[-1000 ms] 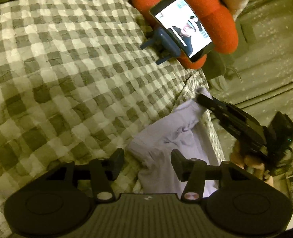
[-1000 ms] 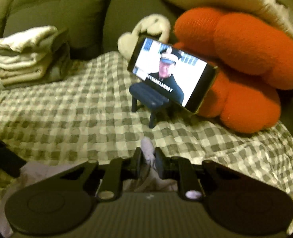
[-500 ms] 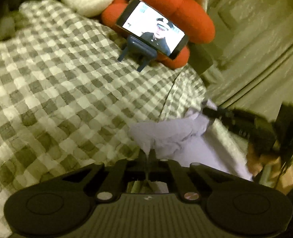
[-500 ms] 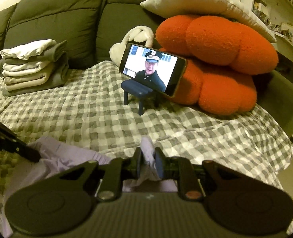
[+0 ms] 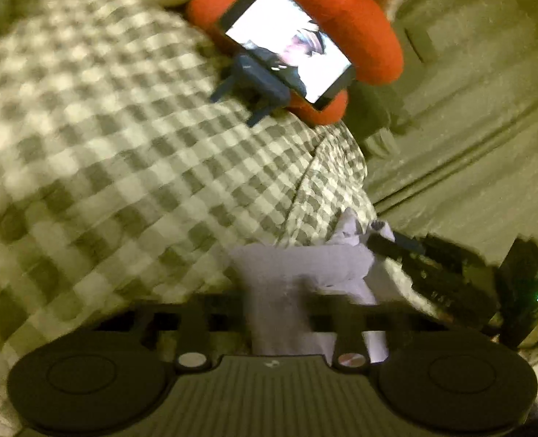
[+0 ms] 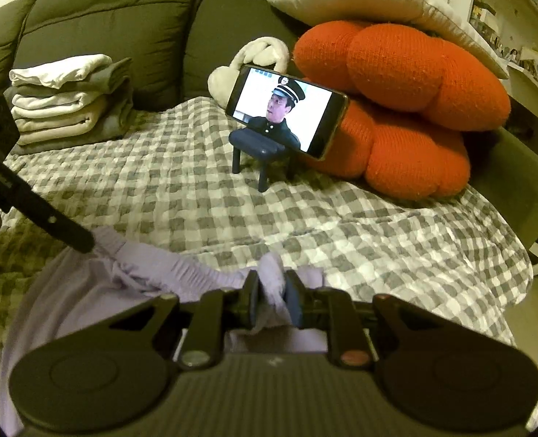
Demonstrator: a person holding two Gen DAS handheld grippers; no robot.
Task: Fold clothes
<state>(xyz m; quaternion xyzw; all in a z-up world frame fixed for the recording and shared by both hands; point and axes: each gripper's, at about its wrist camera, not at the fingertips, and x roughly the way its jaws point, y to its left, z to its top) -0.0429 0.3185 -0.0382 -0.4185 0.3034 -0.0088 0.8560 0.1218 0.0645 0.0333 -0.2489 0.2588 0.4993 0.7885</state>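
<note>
My right gripper [image 6: 271, 293] pinches the lilac garment [image 6: 97, 291]; my left gripper [image 5: 276, 313], blurred, seems clamped too; uneven pulling could slip the waistband free.

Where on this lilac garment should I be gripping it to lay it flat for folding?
Grip the gathered waistband of the lilac garment at its two ends, coming in from the near edge of the checked blanket. That ruched band is the thickest hem, and the right gripper and left gripper already pinch it apart, so the cloth hangs below.
</note>
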